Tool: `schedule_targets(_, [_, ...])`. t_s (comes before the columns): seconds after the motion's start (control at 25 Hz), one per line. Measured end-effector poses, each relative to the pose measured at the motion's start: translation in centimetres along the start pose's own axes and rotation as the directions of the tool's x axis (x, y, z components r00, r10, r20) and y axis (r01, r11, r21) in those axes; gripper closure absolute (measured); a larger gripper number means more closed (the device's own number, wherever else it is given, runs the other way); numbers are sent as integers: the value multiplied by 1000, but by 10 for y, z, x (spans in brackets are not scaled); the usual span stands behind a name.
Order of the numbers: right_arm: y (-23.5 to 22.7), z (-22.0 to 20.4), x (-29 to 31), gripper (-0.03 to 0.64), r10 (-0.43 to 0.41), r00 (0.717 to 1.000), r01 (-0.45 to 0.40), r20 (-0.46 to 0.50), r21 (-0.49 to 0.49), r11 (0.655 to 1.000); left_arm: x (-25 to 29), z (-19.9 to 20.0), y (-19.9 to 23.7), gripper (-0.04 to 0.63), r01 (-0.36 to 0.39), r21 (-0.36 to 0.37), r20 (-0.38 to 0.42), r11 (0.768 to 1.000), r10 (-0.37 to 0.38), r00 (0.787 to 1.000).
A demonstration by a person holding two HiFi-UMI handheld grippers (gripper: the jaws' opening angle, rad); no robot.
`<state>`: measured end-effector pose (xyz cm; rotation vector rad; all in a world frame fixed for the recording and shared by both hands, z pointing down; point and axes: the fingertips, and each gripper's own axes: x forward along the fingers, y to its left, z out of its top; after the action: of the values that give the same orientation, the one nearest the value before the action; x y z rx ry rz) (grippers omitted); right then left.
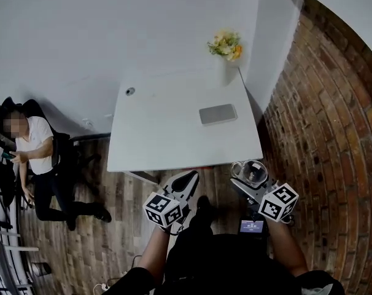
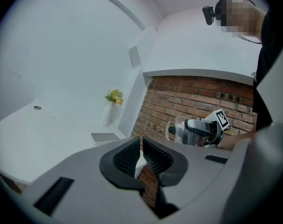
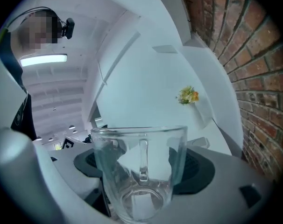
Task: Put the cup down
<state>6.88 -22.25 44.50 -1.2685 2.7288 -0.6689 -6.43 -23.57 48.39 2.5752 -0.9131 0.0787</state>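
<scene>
A clear glass cup (image 3: 140, 169) with a handle stands upright between the pads of my right gripper (image 3: 141, 171), which is shut on it. In the head view the cup (image 1: 251, 171) hangs just off the near right corner of the white table (image 1: 174, 128), held by the right gripper (image 1: 250, 178). My left gripper (image 1: 185, 182) is shut with nothing in it, near the table's front edge. From the left gripper view its pads (image 2: 140, 160) meet, and the cup (image 2: 180, 130) shows to the right.
A grey flat pad (image 1: 218, 114) lies on the table's right half. A white vase of yellow flowers (image 1: 226, 47) stands at the far right corner. A brick wall (image 1: 327, 115) runs along the right. A person (image 1: 35, 158) sits at the left on the wooden floor.
</scene>
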Motion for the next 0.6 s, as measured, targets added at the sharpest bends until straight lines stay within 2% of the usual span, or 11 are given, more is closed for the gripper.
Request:
schedule_targets(0.32, [-39, 31, 84, 201, -24, 1000, 24, 2, 31, 999, 39, 43, 78, 568, 12, 15, -21, 1000, -12, 1000])
schedule_targets(0.6, [-57, 41, 127, 201, -29, 999, 30, -16, 44, 999, 64, 59, 108, 568, 45, 6, -39, 999, -45, 998])
